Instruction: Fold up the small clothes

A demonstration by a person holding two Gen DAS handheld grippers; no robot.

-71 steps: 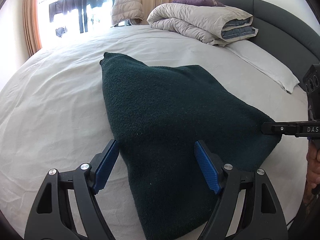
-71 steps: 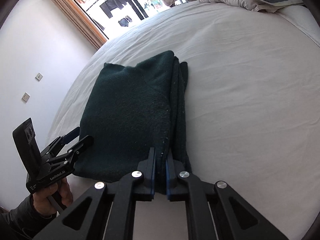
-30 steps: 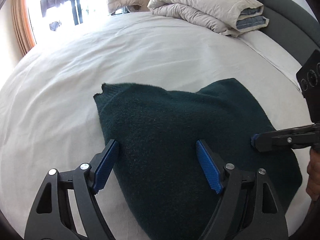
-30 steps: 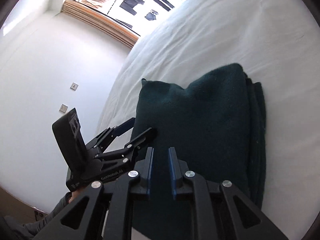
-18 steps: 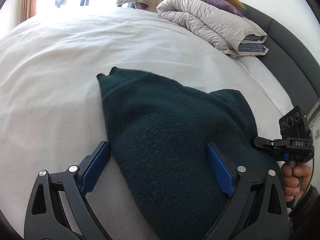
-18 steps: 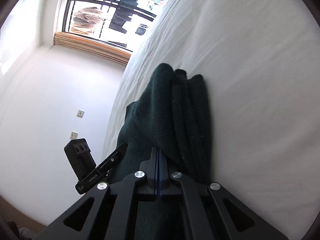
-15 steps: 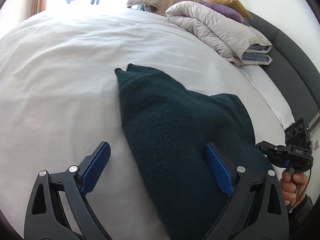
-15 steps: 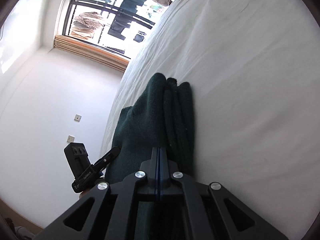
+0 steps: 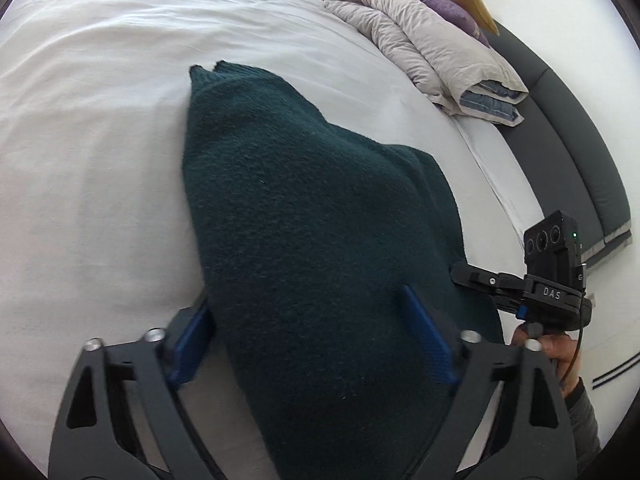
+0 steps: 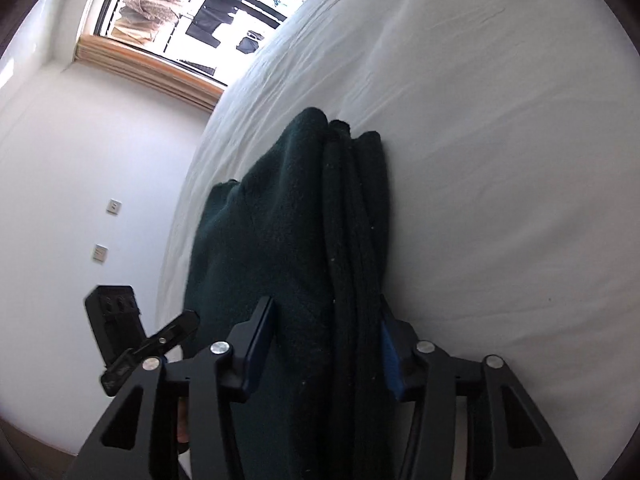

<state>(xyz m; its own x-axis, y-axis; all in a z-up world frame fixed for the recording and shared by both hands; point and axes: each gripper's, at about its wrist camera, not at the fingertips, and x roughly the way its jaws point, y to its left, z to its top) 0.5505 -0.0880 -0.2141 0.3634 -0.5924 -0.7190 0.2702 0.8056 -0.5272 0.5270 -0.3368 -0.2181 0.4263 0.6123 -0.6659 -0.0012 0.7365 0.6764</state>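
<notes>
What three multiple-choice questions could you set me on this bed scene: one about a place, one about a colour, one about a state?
1. Where does the folded duvet lie?
A. On the floor
B. At the head of the bed, beside the dark headboard
C. On top of the garment

2. What colour is the knitted garment?
A. Dark green
B. Red
C. White

3. How do the jaws of the left gripper stand?
A. Shut tight with nothing between them
B. Out of view
C. Wide apart, one on each side of the garment

Answers:
1 B, since the duvet rests at the far end of the white sheet, next to the headboard.
2 A, since the knit is a deep green against the sheet.
3 C, since a blue pad shows at each side with the cloth between.
</notes>
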